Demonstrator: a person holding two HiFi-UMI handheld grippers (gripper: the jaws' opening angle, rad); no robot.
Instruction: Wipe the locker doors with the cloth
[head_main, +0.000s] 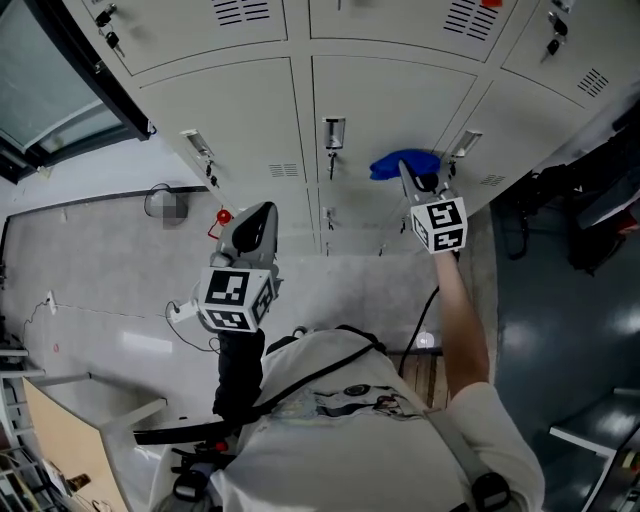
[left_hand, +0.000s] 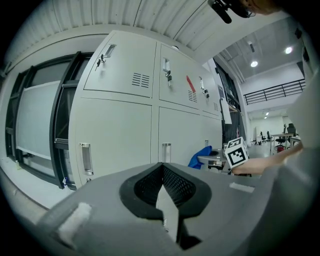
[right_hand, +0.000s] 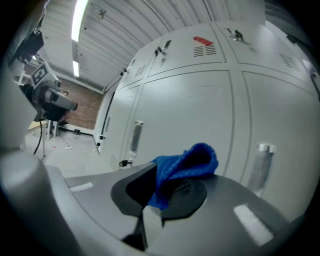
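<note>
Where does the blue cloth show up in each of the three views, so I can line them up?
Head view: the blue cloth is upper right of centre, at the tip of the right gripper, against the locker doors.
Left gripper view: the cloth is small, right of centre.
Right gripper view: the cloth is at centre, clamped between the jaws.
Shared landmark: the door handle left of the cloth.

Close ahead, locker doors (head_main: 400, 100), handles (head_main: 334, 133) jutting out, open floor (head_main: 100, 255) at left
</note>
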